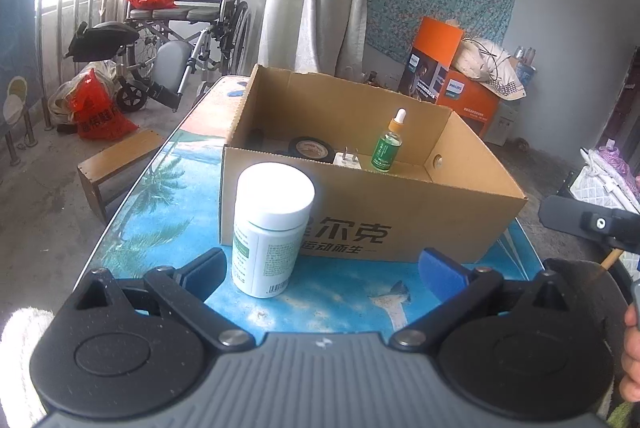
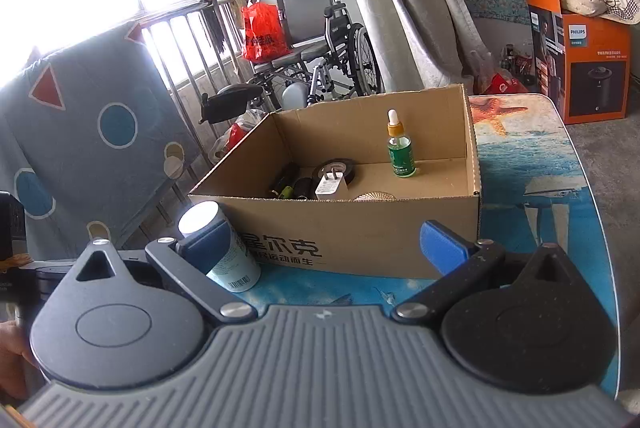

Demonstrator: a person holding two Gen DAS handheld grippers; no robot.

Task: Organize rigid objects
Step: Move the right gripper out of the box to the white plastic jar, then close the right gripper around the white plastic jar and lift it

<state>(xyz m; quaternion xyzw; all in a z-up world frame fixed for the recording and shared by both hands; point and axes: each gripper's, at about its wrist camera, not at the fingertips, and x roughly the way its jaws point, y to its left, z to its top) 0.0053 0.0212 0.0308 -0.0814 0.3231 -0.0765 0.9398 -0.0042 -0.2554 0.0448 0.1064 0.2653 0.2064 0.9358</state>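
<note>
— Sunlit room, isn't it? Wheelchair point(image 1: 192, 28) in the upper left of the frame, red bags by the window bars, and that orange box point(image 2: 580, 60) in the upper right reads "PHILIPS".

— Yes. Nearer us, the table point(image 1: 168, 196) with its printed sea scene and starfish carries the big cardboard box point(image 1: 372, 212). Black Chinese characters run along its front wall; I can read "尔克" and, under it, "运动而生".

— What's already inside?

— A roll of black tape point(image 2: 336, 170), a white plug adapter point(image 2: 330, 184), some dark cylinders at the left I can't identify, and a green dropper bottle point(image 2: 400, 148) standing upright toward the back, label too small to read.

— And outside?

— The white pill bottle point(image 1: 268, 232), standing upright on the table just in front of the box's left front corner, long axis vertical, white cap on top, a green label panel and a barcode low down. Its print is too fine to read.

— Which tongs are closer?

— The left gripper point(image 1: 320, 268), I'd say. Its fingers are spread wide and the bottle stands left of centre, just beside the left finger point(image 1: 204, 268). In its own view the right gripper point(image 2: 322, 248) is spread apart too and holds nothing; there the bottle sits at the lower left, partly behind that gripper's left finger.

— So?

— My guess: slide the left one leftward to centre the bottle, pinch it, lift it over the wall.
</note>
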